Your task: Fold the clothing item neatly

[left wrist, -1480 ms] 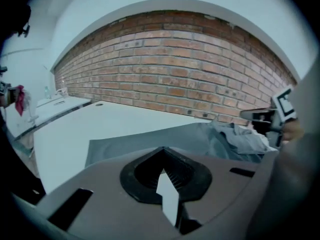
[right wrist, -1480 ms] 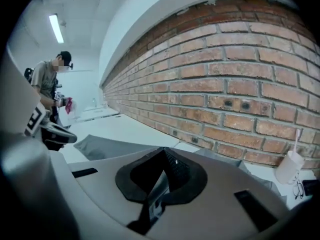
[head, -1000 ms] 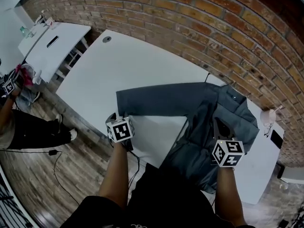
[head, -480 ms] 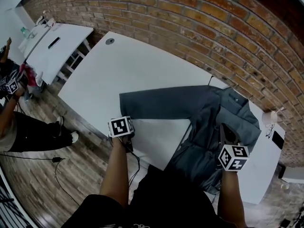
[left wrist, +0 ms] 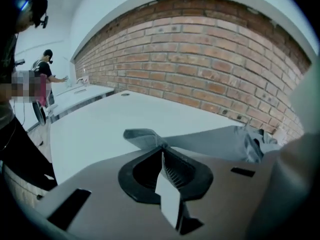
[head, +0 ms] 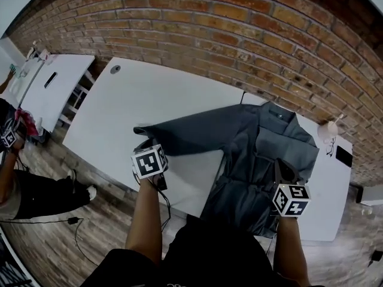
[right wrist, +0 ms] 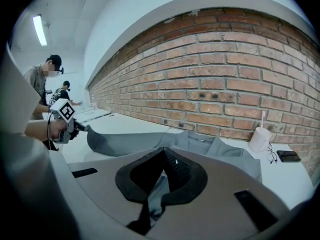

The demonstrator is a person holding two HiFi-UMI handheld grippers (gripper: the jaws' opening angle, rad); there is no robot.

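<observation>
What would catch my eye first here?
A grey shirt lies spread on the white table below a brick wall, one sleeve stretched leftward. The left gripper, whose jaws have just been closing, pinches that sleeve's cuff; the right gripper is shut on the shirt's body.

White cup (head: 326, 132), glasses (head: 330, 150), phone (head: 343, 156) on table (head: 155, 94) rt end; brick wall (head: 239, 28) behind

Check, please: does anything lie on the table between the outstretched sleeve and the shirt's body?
Nothing visible does. The left gripper, whose jaws have just been closing, pinches the sleeve at its cuff; only bare table lies between it and the shirt body.
</observation>
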